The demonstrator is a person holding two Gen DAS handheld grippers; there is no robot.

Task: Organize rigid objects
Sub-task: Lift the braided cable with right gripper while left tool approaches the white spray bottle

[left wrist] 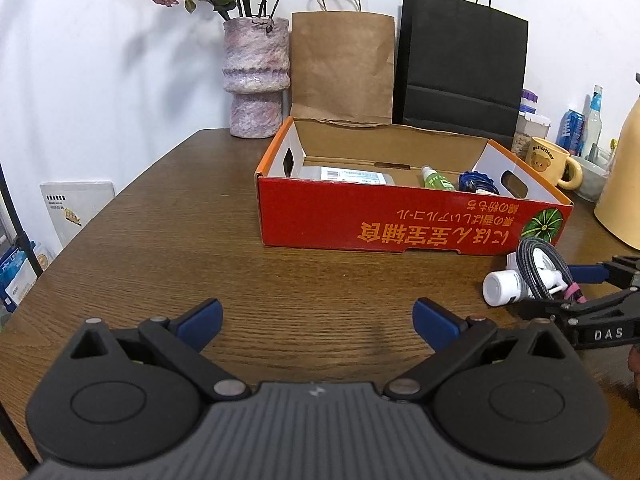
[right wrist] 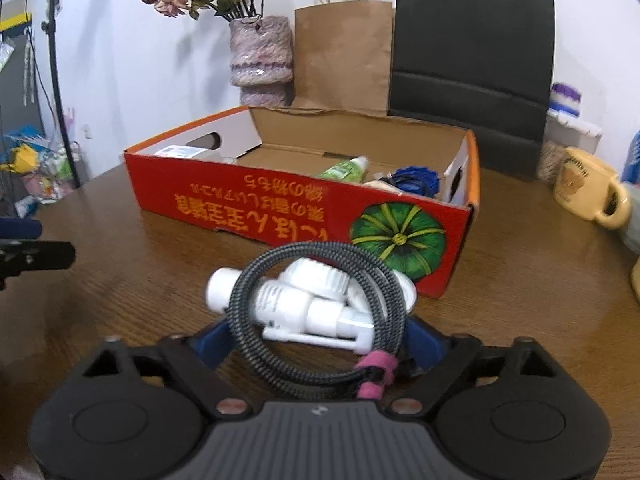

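Observation:
A coiled grey braided cable (right wrist: 316,376) with a pink tie lies over some white bottles (right wrist: 296,304) on the wooden table (right wrist: 132,280), just in front of the red cardboard box (right wrist: 256,208). My right gripper (right wrist: 318,332) is open. Its blue fingers (right wrist: 426,346) flank the coil close against its sides, and the coil looks round, not squeezed. The left wrist view shows the same cable (left wrist: 538,262), a white bottle (left wrist: 502,288) and the right gripper (left wrist: 556,290) at the right edge. My left gripper (left wrist: 318,320) hangs open over bare table with nothing between its fingers.
The red box (left wrist: 400,220) holds a grey parcel (left wrist: 344,176), a green bottle (left wrist: 436,178) and a blue cable (left wrist: 478,182). Behind it stand a flower vase (left wrist: 256,80), a brown bag (left wrist: 344,68) and a black bag (left wrist: 464,64). A yellow mug (left wrist: 550,160) and a yellow jug (left wrist: 624,184) sit at the right.

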